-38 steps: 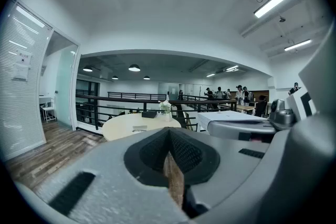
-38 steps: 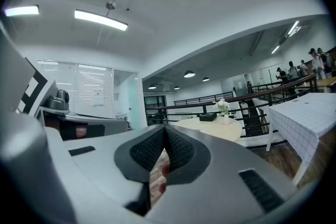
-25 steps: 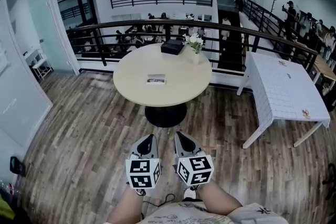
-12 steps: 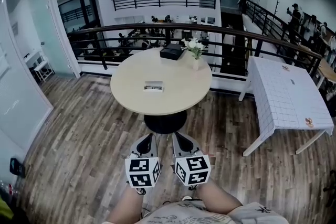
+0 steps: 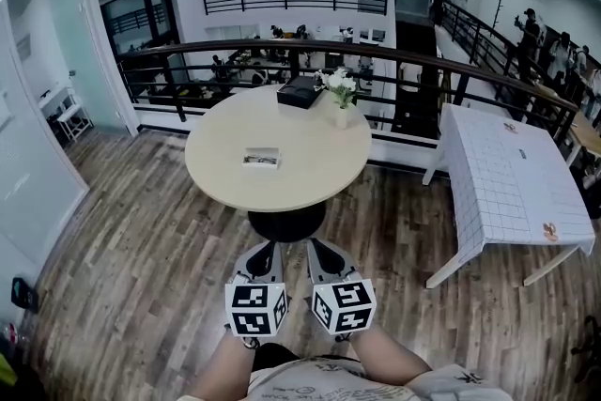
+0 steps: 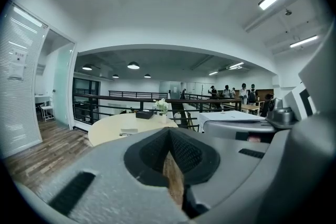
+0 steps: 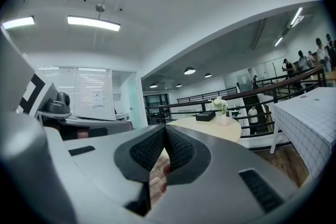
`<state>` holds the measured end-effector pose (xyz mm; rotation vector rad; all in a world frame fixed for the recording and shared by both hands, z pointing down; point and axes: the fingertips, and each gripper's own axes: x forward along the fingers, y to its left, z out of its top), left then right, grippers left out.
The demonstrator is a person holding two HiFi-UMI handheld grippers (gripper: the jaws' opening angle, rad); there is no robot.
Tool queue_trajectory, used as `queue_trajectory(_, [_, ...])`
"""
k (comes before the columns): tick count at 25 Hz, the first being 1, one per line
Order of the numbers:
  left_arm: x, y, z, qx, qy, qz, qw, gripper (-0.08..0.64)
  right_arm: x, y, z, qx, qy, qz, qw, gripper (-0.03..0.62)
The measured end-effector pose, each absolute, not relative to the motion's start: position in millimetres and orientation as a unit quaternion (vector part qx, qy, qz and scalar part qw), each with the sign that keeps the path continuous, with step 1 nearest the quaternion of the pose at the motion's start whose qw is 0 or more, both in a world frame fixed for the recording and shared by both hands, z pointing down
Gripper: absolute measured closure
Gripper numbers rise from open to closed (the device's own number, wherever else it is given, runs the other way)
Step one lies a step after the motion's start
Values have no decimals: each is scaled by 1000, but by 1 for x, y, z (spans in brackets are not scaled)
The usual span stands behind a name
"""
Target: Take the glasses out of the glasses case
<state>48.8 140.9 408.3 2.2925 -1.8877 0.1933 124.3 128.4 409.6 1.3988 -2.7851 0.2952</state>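
Observation:
A small pale flat case (image 5: 261,158) with something dark in it lies near the middle of a round beige table (image 5: 310,174), well ahead of me; it is too small to make out glasses. In the left gripper view the case (image 6: 127,131) is only a small speck on the table (image 6: 107,128). Both grippers hang low in front of the person's body, over the wooden floor and short of the table. My left gripper (image 5: 263,251) and right gripper (image 5: 322,249) are side by side, each shut with nothing between the jaws.
A black box (image 5: 300,91) and a white vase of flowers (image 5: 340,99) stand at the table's far side. A dark railing (image 5: 235,47) runs behind the table. A white square table (image 5: 507,174) stands to the right, a glass door (image 5: 38,108) to the left.
The round table has grown a little larger and shifted left in the head view as the person moves towards it. Both grippers keep their place, shut.

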Motion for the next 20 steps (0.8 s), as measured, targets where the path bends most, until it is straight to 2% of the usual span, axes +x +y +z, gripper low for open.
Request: queue_trajectory(20, [35, 49, 420, 775, -622, 59, 92, 554, 109, 41, 421, 445, -891, 84, 10, 581])
